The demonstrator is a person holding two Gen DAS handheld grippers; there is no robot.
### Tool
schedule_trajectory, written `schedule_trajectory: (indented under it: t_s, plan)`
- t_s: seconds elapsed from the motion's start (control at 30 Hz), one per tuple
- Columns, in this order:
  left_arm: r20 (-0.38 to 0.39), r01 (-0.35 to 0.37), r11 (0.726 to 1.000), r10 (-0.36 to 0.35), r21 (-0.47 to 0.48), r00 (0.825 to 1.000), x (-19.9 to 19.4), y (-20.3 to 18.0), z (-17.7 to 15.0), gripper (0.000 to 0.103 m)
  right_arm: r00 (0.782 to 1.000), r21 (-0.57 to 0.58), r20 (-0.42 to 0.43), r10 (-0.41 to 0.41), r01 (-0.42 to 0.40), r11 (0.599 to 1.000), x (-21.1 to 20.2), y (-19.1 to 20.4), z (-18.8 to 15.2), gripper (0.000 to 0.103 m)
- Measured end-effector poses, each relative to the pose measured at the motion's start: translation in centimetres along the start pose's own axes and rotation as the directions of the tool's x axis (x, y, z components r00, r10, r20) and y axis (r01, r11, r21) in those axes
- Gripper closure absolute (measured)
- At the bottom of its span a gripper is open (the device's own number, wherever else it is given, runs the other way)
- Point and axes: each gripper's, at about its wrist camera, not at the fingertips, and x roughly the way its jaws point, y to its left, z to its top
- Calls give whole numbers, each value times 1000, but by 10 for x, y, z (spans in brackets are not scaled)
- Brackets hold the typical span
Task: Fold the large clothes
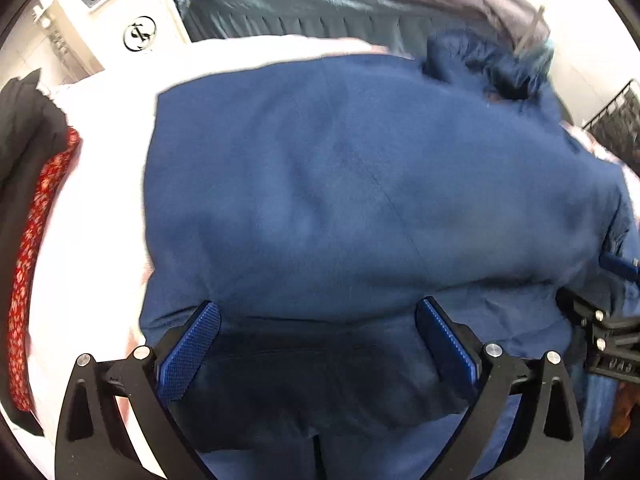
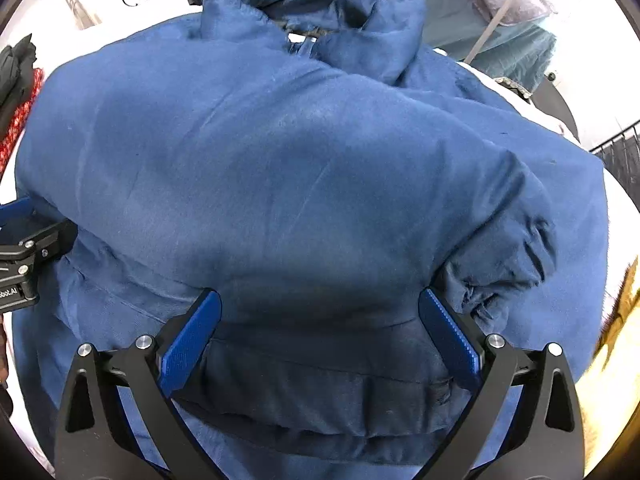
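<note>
Blue jacket (image 2: 304, 184) on white surface (image 1: 92, 216). Left gripper (image 1: 318, 340) and right gripper (image 2: 320, 336) both spread, grasping nothing. Pinch the hem evenly, fold toward collar.

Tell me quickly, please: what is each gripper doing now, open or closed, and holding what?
Left gripper: open, fingers spread around the near edge of the blue jacket, not clamping it.
Right gripper: open, fingers spread around the same jacket edge.

I seem to be working in a bedroom or laundry corner of a home: a white-covered table (image 1: 92, 216) is ringed by heaped garments, a black and red patterned pile (image 1: 28, 208), grey and teal padded bedding (image 1: 320, 8), and a dark metal clothes rack (image 1: 616, 116).
</note>
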Motion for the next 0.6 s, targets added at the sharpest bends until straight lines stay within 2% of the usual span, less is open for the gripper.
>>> schedule_trajectory:
  t_s: [0.1, 0.23, 0.37, 0.5, 0.6]
  plan:
    - [59, 52, 998, -49, -47, 997, -30, 11, -10, 7, 997, 18, 77, 29, -31, 999, -31, -2, -18, 6]
    - [91, 104, 991, -96, -85, 991, -59, 31, -32, 7, 991, 14, 124, 53, -55, 998, -64, -9, -55, 6]
    - [77, 98, 989, -90, -109, 993, -77, 58, -69, 8, 992, 132, 74, 101, -110, 985, -76, -38, -105, 6]
    - [36, 73, 985, -68, -154, 997, -77, 87, -101, 8, 996, 244, 0, 84, -81, 966, -80, -64, -162, 6]
    - [-3, 62, 983, -63, -175, 998, -78, 106, -133, 8, 997, 259, -41, 69, -56, 964, -82, -73, -197, 6]
